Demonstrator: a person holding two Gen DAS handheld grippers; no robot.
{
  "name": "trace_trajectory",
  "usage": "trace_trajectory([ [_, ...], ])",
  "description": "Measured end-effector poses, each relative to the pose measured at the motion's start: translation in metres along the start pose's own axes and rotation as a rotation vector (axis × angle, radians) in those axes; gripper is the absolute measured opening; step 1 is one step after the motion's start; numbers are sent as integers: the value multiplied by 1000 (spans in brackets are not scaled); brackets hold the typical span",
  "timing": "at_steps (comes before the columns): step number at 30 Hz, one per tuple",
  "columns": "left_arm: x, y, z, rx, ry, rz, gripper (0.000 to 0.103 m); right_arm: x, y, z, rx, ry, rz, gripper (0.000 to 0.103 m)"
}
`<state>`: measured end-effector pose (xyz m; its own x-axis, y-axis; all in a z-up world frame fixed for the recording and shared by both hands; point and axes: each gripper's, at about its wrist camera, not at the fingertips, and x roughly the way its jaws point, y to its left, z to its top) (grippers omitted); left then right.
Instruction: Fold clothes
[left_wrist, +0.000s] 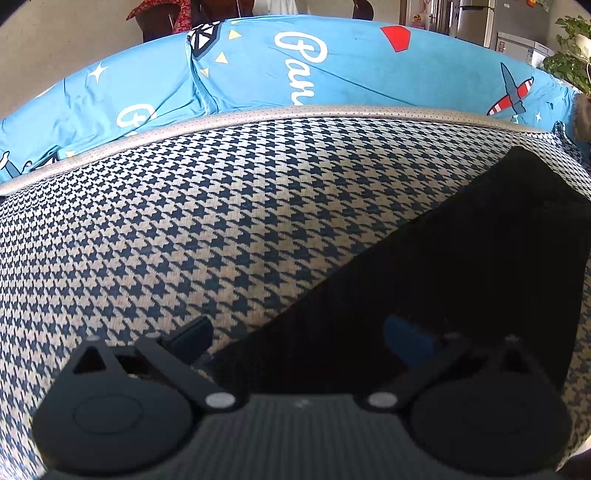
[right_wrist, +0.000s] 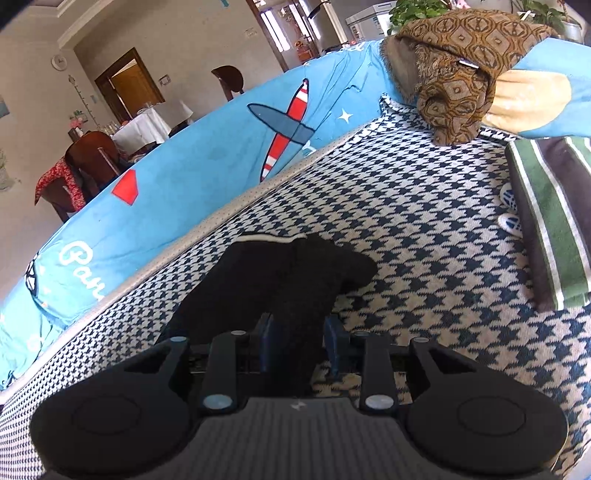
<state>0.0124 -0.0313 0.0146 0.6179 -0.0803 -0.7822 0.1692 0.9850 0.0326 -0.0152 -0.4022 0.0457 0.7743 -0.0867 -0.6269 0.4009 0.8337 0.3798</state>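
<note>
Both grippers are working a black garment (right_wrist: 280, 266). Right gripper (right_wrist: 300, 341) is seemingly pinching it; left gripper (left_wrist: 301, 338) is gaping wide, holding nothing.

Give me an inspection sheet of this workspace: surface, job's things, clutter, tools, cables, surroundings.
Surface: houndstooth cover, blue and cream, with a blue printed sheet along its far edge.
Job's things: black garment lying partly bunched on the cover.
Clutter: brown patterned cloth and a green striped folded cloth at the far right side.
Tools: left tool open, one finger over the garment's edge; right tool closed on the garment's near part.
Cables: nothing seen.
Surroundings: wooden chair, table with white cloth, doorway, wall clock, potted plant.
</note>
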Motion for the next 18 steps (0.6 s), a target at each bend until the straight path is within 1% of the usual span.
trace_trajectory([
  [4, -2, -5, -9, 5, 7, 0, 103, -8, 11, -20, -44, 27, 43, 34],
  [13, -8, -13, -28, 19, 23, 8, 103, -19, 39, -53, -152, 60, 165, 34],
  [18, -11, -14, -33, 19, 31, 12, 103, -20, 53, -70, -198, 87, 212, 34],
])
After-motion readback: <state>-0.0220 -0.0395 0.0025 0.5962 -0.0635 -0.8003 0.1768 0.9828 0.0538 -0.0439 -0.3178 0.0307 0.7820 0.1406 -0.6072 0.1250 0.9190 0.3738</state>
